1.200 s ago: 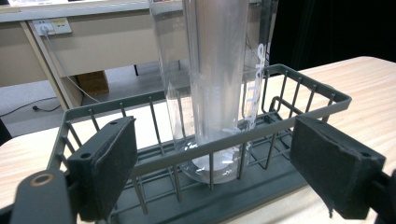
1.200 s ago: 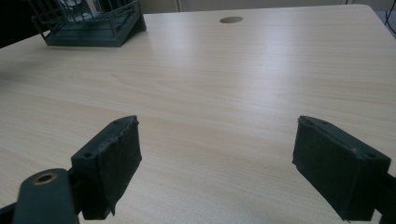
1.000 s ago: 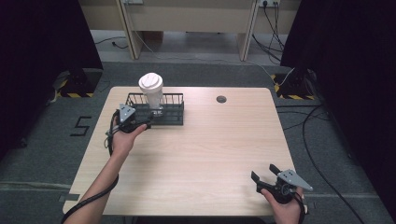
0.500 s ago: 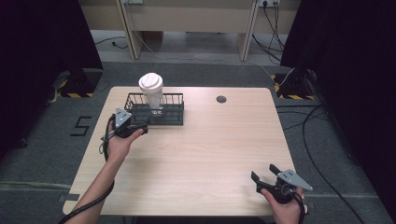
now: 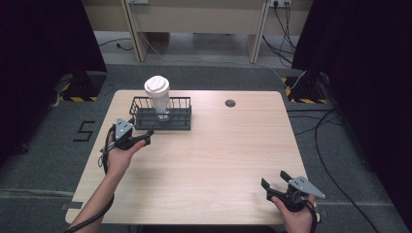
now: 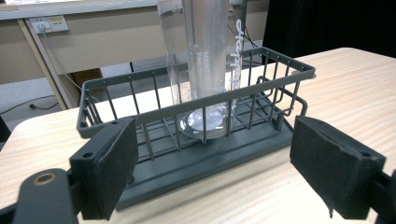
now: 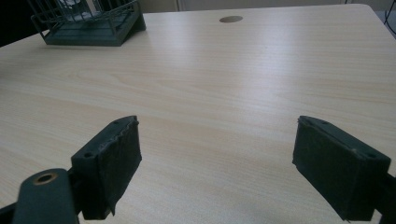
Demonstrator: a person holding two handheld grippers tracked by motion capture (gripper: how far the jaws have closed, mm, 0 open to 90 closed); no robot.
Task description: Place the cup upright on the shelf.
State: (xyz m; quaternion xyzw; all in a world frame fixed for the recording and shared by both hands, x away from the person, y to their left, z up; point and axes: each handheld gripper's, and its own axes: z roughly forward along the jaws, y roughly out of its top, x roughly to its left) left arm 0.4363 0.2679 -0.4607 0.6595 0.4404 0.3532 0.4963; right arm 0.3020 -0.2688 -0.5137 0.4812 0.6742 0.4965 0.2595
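Observation:
A dark wire basket (image 5: 172,116) stands at the table's back left and holds an upright clear tumbler (image 5: 158,97) with a white lid. My left gripper (image 5: 145,138) hovers just in front of the basket's left end, open and holding nothing. In the left gripper view the basket (image 6: 210,154) and the tumbler (image 6: 208,60) rise close ahead, beyond the left gripper (image 6: 219,163) and its wide-apart pads. My right gripper (image 5: 274,180) sits open near the front right edge. Bare table lies between the pads of the right gripper (image 7: 219,168), and the basket (image 7: 88,25) shows far off.
A wooden table (image 5: 218,155) carries a round cable grommet (image 5: 230,103) at the back middle. Dark curtains flank both sides. Cables run on the grey floor at right, and desk legs stand behind the table.
My left gripper has drawn back from the basket toward the table's front edge, a little to the left. The right gripper has stayed put.

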